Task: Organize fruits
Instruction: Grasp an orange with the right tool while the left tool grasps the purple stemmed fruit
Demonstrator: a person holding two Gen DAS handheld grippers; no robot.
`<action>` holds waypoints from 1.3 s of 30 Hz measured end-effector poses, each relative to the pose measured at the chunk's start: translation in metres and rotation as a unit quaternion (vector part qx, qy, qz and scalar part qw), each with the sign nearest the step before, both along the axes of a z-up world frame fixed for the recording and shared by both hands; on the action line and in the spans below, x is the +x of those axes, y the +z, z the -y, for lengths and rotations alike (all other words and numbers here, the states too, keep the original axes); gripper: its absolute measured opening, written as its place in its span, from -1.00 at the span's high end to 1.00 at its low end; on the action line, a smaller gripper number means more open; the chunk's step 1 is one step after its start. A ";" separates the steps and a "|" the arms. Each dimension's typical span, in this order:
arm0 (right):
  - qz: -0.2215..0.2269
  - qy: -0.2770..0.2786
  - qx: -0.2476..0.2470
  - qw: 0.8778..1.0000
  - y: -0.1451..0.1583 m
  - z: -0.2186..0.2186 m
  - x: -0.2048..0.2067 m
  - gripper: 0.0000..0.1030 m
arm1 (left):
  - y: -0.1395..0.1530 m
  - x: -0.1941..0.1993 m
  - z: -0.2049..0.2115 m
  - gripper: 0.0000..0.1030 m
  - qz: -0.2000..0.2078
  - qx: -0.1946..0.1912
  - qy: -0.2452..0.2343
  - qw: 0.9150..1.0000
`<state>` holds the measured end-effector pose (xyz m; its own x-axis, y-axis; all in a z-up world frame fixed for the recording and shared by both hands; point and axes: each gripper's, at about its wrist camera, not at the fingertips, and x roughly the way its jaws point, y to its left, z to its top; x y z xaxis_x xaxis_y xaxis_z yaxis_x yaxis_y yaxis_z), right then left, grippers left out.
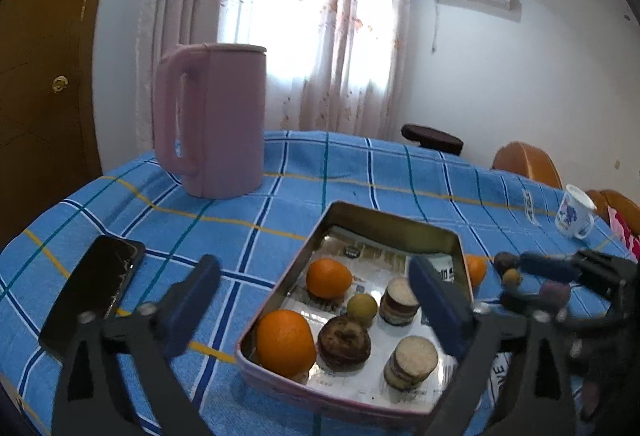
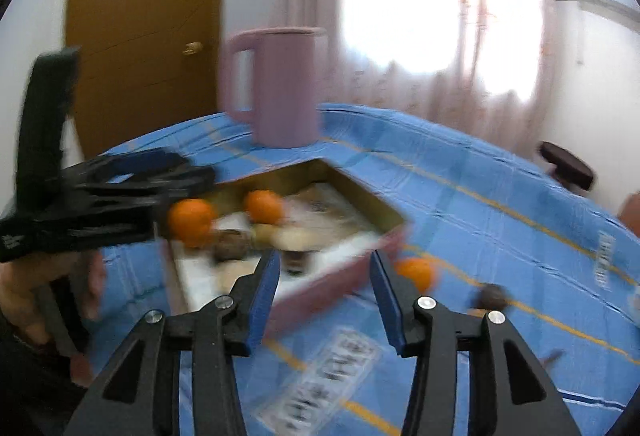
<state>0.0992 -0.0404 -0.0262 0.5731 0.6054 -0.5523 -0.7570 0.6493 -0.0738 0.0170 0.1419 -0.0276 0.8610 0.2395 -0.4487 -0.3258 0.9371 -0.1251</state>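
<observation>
Looks like the sorting is well past halfway. The tin tray (image 1: pixel 384 220) sits on the blue checked tabletop (image 1: pixel 280 172) and already holds a fair bit: a big orange (image 1: pixel 285 342) at the near corner, a second orange (image 1: pixel 329 277) further back, a small yellow-green fruit (image 1: pixel 362 309), something dark brown and round (image 1: pixel 344 342) in the middle that I can't identify, and two stubby cut pieces with pale tops (image 1: pixel 411 361) (image 1: pixel 399 301) that could be sugarcane, though I wouldn't swear to it.

What's left, as far as I can see: one more orange (image 1: pixel 476 270) just outside the tray's far right wall, plus a dark purple fruit (image 1: pixel 505 262) and a small brownish one (image 1: pixel 512 277) a little beyond it on the cloth. So roughly three stragglers, I'd guess.

The left gripper (image 1: pixel 316 300) hangs over the near side of the tray with its fingers spread really wide and nothing between them. The right gripper (image 2: pixel 324 300) has its fingers only partly apart, also empty, pointing at the tray's near wall with the loose orange (image 2: pixel 416 272) just off to the side. That view is pretty smeared, so take details there with salt.

The pink kettle (image 1: pixel 212 120), a cracked phone (image 1: pixel 94 292) and a little cup (image 1: pixel 576 212) are just hanging around, not part of it.
</observation>
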 end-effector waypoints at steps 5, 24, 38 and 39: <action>-0.011 -0.062 -0.026 0.998 -0.006 0.013 0.037 0.05 | 0.000 0.008 0.005 -0.98 0.000 0.006 -0.002 1.000; -0.053 -0.065 -0.008 0.996 -0.015 0.007 0.053 0.17 | 0.019 0.016 0.031 -1.00 0.011 0.027 -0.032 0.999; 0.012 -0.237 0.035 0.971 0.006 0.159 0.037 0.17 | 0.018 0.063 0.154 -1.00 -0.024 0.044 -0.184 0.982; 0.009 -0.247 0.034 0.968 0.003 0.166 0.039 0.17 | 0.016 0.068 0.162 -1.00 -0.031 0.045 -0.193 0.980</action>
<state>0.1384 -0.2061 -0.0234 0.8113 0.2900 -0.5076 -0.3524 0.9354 -0.0289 0.0849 -0.0206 -0.0121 0.8669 -0.0578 -0.4951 0.0504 0.9983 -0.0282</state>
